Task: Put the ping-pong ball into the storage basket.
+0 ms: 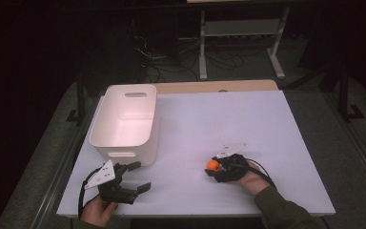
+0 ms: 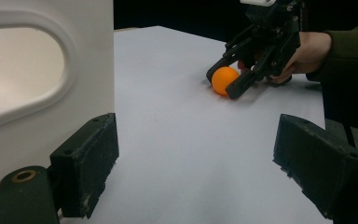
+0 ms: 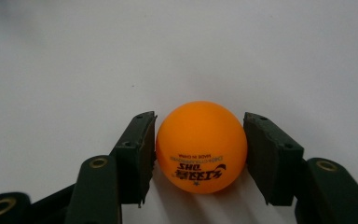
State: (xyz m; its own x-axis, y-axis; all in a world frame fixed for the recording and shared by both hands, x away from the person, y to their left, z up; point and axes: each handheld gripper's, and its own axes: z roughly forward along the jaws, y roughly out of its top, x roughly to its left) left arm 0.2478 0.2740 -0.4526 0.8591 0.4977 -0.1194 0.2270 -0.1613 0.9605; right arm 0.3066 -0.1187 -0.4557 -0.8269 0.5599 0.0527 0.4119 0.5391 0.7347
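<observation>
The right gripper [image 1: 215,167] has its fingers [image 3: 137,156] closed onto an orange ping-pong ball [image 3: 200,145], pads touching both sides, on the white surface [image 1: 219,124] at near right. The left gripper [image 1: 138,177], near left beside the white bin [image 1: 126,119], has its fingers [image 2: 91,158] spread wide, holding nothing.

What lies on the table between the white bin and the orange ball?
Nothing: in the high view the stretch of white table between the white bin and the orange ball is bare, and the left gripper view shows the same.
</observation>
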